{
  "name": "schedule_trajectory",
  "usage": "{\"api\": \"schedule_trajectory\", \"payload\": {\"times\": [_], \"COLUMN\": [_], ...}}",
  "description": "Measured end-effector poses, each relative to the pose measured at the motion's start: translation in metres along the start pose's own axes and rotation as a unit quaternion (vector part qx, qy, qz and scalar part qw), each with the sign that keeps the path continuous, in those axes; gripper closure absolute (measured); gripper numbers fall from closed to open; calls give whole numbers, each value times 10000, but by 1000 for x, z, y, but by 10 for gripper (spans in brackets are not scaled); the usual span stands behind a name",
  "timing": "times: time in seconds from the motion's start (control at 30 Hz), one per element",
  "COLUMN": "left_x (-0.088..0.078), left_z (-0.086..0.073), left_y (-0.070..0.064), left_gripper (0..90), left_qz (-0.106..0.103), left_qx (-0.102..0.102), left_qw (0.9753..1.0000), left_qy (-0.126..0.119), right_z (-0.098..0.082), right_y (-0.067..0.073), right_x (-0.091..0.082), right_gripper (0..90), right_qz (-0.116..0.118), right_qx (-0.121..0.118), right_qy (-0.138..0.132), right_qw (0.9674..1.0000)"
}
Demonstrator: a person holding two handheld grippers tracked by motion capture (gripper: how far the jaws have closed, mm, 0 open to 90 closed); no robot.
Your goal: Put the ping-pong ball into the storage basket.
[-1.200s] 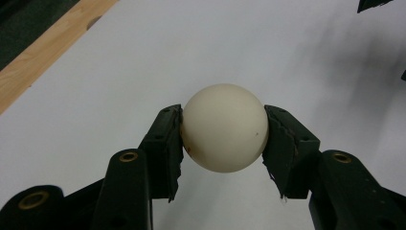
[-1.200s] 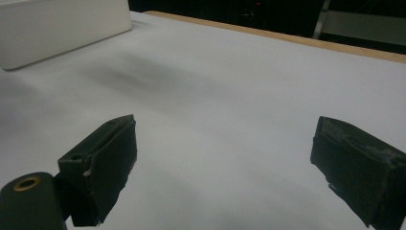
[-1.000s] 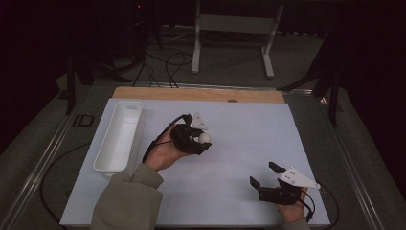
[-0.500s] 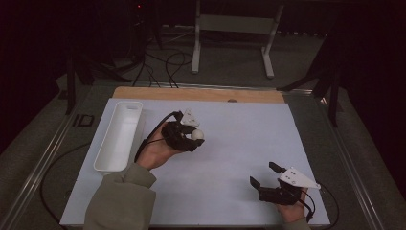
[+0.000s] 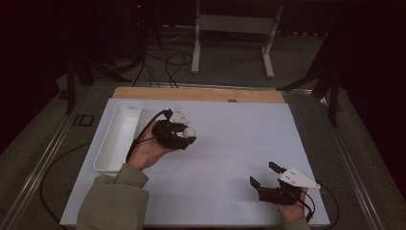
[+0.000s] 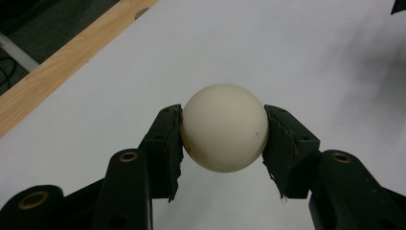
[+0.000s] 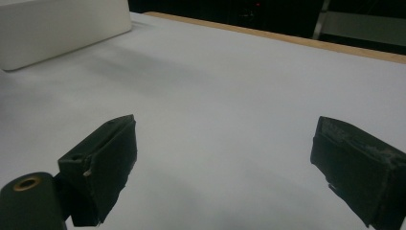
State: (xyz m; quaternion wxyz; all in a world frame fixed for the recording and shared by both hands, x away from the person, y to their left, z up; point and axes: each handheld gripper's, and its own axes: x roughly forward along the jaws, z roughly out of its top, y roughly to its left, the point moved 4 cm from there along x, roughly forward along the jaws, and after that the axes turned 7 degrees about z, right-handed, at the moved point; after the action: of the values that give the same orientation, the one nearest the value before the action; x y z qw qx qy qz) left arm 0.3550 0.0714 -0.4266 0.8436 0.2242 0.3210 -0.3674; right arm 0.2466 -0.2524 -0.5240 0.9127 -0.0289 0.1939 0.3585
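A cream-white ball [image 6: 224, 127] sits between the two black jaws of my left gripper [image 6: 223, 129], whose pads press on both its sides. From above, that ball [image 5: 189, 132] and the left gripper [image 5: 186, 136] hang over the white sheet [image 5: 230, 143], just right of the white tray [image 5: 119, 136]. My right gripper [image 5: 263, 174] rests near the sheet's front right corner, jaws wide apart. Nothing lies between the right gripper's [image 7: 225, 158] jaws, just bare sheet.
The long white tray [image 7: 57, 28] lies along the sheet's left edge. A wooden strip [image 5: 201, 94] borders the far side of the sheet. Cables and a metal stand [image 5: 234, 38] are on the dark floor beyond the table.
My left hand has carried the ball leftward, closer to the tray. The right gripper has stayed where it was.
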Motion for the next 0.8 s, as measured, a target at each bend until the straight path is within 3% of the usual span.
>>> {"api": "schedule_trajectory", "payload": {"times": [0.8], "left_x": [-16], "left_z": [-16], "left_y": [23], "left_gripper": [515], "left_qz": [216], "left_qx": [-209], "left_qw": [9995], "left_qy": [42], "right_z": [0], "right_y": [0], "right_x": [0], "right_gripper": [85], "right_qz": [9], "right_qx": [8], "right_qy": [-7], "right_qw": [10000]}}
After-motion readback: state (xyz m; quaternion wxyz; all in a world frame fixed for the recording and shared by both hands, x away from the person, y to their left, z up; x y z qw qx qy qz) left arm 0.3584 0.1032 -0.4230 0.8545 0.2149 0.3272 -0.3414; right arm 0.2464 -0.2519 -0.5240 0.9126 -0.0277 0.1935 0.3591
